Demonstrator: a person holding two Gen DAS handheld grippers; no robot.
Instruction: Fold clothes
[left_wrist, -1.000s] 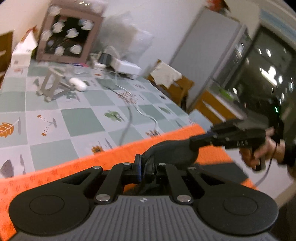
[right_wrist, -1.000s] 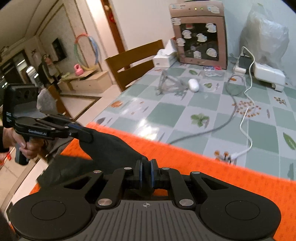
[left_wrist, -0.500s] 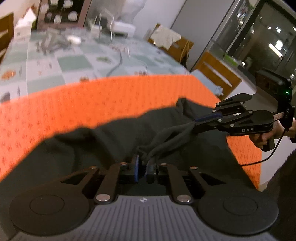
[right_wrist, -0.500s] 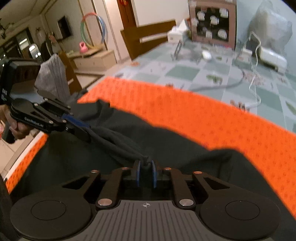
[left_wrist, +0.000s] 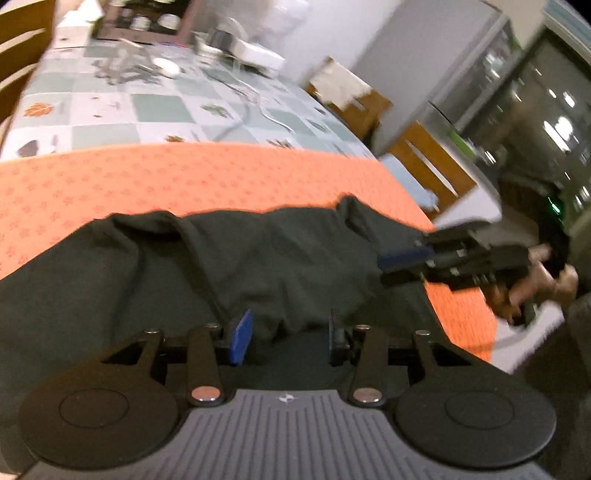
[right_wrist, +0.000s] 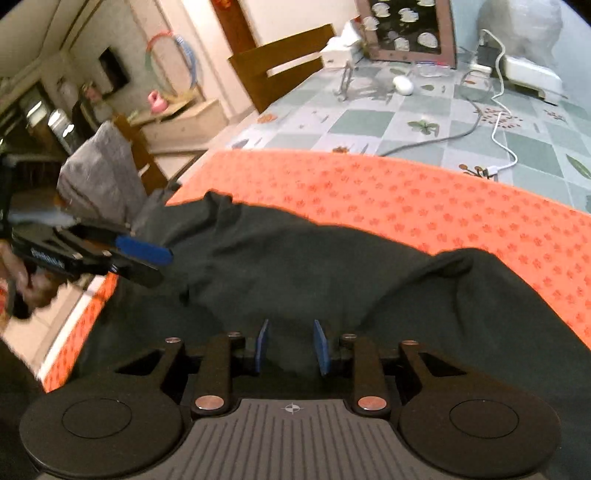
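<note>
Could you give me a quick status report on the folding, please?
Both hand-held grippers, left and right, open, empty. Dark garment lies rumpled on orange mat, unfolded. Nothing in the way.

A white cable, a white mouse and a tissue box are lying on the checked tablecloth beyond the orange mat.

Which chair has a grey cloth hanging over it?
The nearer chair, beside the orange mat's corner, carries the grey cloth over its back; the farther wooden chair by the checked tablecloth is bare.
</note>
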